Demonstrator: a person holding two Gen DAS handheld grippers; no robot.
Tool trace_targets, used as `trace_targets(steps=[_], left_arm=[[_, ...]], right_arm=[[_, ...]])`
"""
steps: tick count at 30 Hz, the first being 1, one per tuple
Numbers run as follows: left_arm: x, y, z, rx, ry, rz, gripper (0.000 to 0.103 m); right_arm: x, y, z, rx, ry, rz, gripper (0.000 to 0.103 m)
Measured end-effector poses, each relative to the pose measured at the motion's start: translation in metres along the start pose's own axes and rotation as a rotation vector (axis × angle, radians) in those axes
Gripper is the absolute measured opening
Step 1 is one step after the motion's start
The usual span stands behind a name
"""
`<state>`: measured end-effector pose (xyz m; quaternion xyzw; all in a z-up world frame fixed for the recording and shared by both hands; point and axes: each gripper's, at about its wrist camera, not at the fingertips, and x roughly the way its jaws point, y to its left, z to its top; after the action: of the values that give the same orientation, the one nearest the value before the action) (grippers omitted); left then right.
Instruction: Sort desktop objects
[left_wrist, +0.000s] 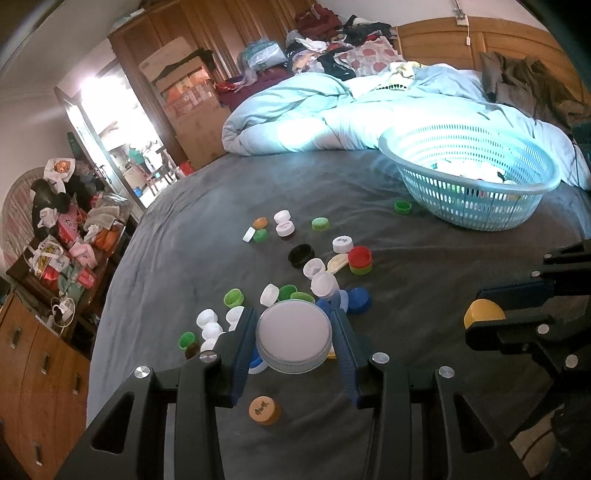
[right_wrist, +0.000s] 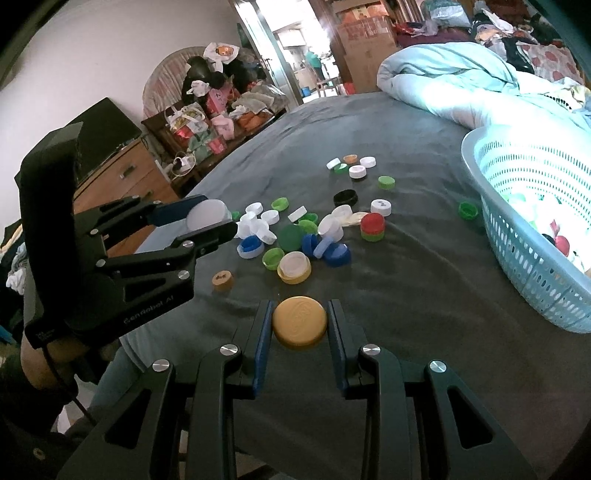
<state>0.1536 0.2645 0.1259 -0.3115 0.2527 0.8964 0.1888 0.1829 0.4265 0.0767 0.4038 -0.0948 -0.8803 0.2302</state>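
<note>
My left gripper (left_wrist: 294, 334) is shut on a large white lid (left_wrist: 294, 335), held above the dark bed sheet; it also shows in the right wrist view (right_wrist: 207, 216). My right gripper (right_wrist: 300, 321) is shut on a yellow lid (right_wrist: 300, 322), seen from the left wrist view at the right (left_wrist: 484, 313). Several loose caps, white, green, blue, red (left_wrist: 360, 256) and black (left_wrist: 301, 254), lie scattered on the sheet ahead. A light blue perforated basket (left_wrist: 476, 206) with some items inside stands at the far right (right_wrist: 524, 236).
An orange-brown cap (left_wrist: 264, 410) lies just below the left gripper. A yellow lid holding a white one (right_wrist: 294, 266) lies ahead of the right gripper. A crumpled pale blue duvet (left_wrist: 332, 114) fills the far bed. Cluttered dressers (left_wrist: 55, 266) stand left.
</note>
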Motion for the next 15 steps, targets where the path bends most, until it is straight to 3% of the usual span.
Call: trace_targets(steps=[15], left_arm=[[0.016,-0.007,-0.01,0.005,0.047,-0.031,0.045]], right_arm=[[0.008,-0.003,-0.006,0.016,0.025,0.005,0.026]])
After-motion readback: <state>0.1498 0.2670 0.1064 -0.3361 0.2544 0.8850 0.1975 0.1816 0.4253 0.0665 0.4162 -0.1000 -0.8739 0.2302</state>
